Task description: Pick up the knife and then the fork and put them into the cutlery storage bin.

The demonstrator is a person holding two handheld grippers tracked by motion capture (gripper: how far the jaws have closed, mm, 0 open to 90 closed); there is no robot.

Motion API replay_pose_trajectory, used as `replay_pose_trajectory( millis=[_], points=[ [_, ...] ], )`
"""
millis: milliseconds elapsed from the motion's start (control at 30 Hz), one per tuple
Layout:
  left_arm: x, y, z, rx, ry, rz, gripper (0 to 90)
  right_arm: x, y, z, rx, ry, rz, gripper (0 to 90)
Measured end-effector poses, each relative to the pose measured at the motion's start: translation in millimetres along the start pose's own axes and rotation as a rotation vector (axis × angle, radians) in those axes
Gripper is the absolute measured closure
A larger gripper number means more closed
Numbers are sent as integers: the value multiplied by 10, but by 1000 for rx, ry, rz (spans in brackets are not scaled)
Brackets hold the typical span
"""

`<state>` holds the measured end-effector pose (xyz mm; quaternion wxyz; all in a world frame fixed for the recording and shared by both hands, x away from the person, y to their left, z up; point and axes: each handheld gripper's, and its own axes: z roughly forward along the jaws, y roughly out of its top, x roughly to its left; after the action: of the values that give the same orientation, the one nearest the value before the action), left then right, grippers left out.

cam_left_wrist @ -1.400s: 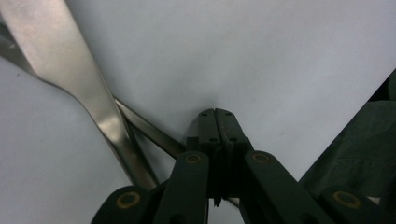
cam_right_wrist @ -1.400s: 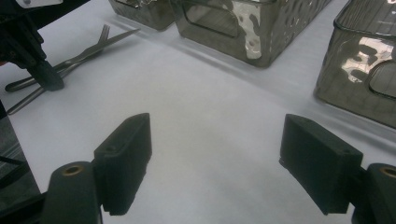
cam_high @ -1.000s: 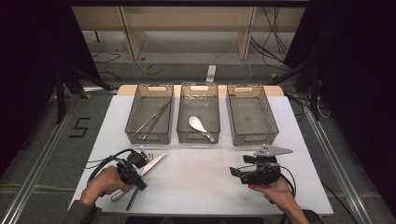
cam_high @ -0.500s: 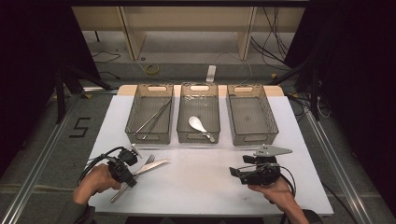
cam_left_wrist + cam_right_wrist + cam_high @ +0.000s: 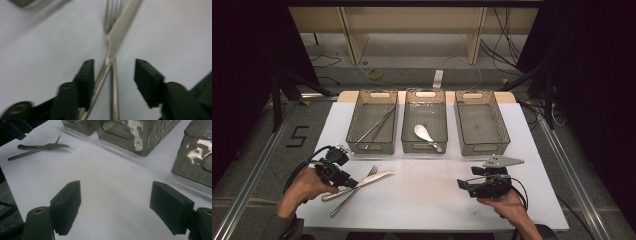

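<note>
Since the earlier frame, the left gripper has drawn back toward the tabletop's near-left corner and its fingers have just been opening; they now stand released, astride the crossed handles of the knife and fork, pressing neither. Both utensils lie on the tabletop in front of the left basket. Right gripper rests at the near right, fingers spread wide over bare tabletop.
</note>
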<state>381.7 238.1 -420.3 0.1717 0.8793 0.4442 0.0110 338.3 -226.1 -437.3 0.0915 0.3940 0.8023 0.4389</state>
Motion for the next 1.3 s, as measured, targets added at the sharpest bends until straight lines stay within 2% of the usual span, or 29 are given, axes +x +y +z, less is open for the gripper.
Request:
replay_pose_trajectory(
  millis=[100, 200, 400, 500, 600, 700, 900, 1300],
  points=[
    [47, -23, 0, -3, 31, -2, 348, 1, 0, 1, 0, 1, -2, 258],
    [67, -36, 22, -10, 47, -8, 298, 3, 1, 1, -1, 2, -2, 257],
    [118, -71, 40, -37, 57, -27, 278, 3, 1, -6, -2, 1, -1, 257],
    [132, -94, 56, -36, 74, -20, 264, 4, 1, -7, -1, 1, -5, 258],
    [131, -110, 75, -58, 73, -20, 249, 5, 3, -6, 0, 1, -3, 258],
    [135, -133, 113, -47, 72, -11, 241, 6, 4, -10, -2, -1, -4, 257],
    [103, -157, 178, -24, 76, 12, 254, 9, 4, -9, -1, 0, -6, 257],
    [35, -183, 259, 38, 59, 53, 443, 13, 5, -8, 1, 3, -12, 257]
  ],
)
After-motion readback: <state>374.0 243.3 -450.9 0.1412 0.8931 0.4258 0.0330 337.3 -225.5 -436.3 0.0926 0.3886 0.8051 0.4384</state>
